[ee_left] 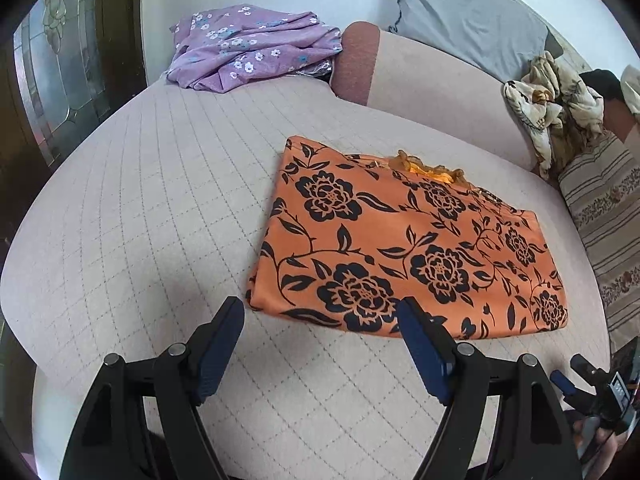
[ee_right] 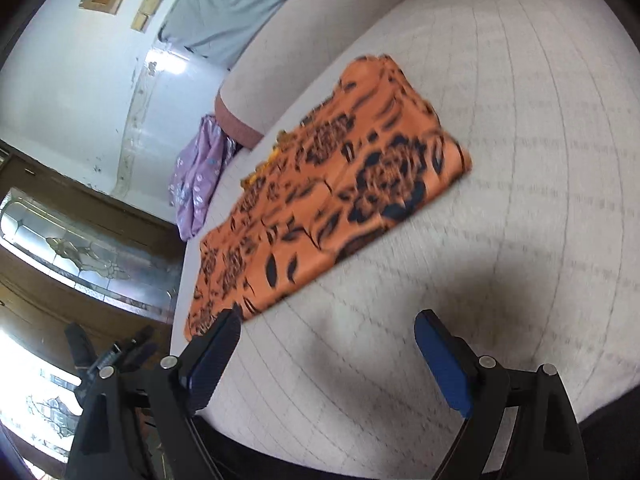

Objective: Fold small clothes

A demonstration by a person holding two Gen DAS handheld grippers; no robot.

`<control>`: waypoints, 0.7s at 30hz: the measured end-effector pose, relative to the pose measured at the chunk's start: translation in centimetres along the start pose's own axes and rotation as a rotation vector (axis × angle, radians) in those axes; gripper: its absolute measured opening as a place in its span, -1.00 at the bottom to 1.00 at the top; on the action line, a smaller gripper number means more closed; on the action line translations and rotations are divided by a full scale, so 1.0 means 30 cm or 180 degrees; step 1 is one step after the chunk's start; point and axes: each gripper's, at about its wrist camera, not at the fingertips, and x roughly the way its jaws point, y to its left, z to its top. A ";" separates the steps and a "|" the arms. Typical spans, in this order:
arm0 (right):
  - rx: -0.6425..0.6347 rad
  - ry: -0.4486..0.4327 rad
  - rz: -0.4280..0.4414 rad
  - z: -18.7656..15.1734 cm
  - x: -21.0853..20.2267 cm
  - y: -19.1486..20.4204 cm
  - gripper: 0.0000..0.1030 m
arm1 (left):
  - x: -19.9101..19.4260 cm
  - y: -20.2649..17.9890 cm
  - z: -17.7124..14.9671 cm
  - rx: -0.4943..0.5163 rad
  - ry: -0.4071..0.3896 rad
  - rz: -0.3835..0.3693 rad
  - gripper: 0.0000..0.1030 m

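Left gripper (ee_left: 322, 314): jaws wide apart, nothing between the pads, angled downward. Right gripper (ee_right: 328, 328): jaws wide apart, empty, angled downward at a shallower tilt. Its view is motion-blurred. Each gripper shows at the edge of the other's view, off to the outer side.

- The folded orange cloth with black flower print (ee_left: 404, 240) lies flat on the pale quilted mattress (ee_left: 160, 220).
- Behind it, a crumpled purple flowered garment (ee_left: 248, 50) lies beside the pink bolster (ee_left: 432, 92).
- A grey pillow (ee_left: 468, 20) leans behind the bolster.
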 end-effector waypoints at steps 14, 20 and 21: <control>0.0090 -0.0035 0.0077 0.002 0.013 -0.020 0.77 | 0.031 -0.029 -0.015 0.0079 0.0075 0.0025 0.54; 0.0314 -0.0112 0.0031 0.074 0.008 -0.051 0.77 | 0.095 -0.049 -0.019 0.0095 0.0176 0.0055 0.54; 0.0355 -0.0140 0.0015 0.095 0.008 -0.057 0.77 | 0.100 -0.051 -0.020 0.0100 0.0182 0.0053 0.55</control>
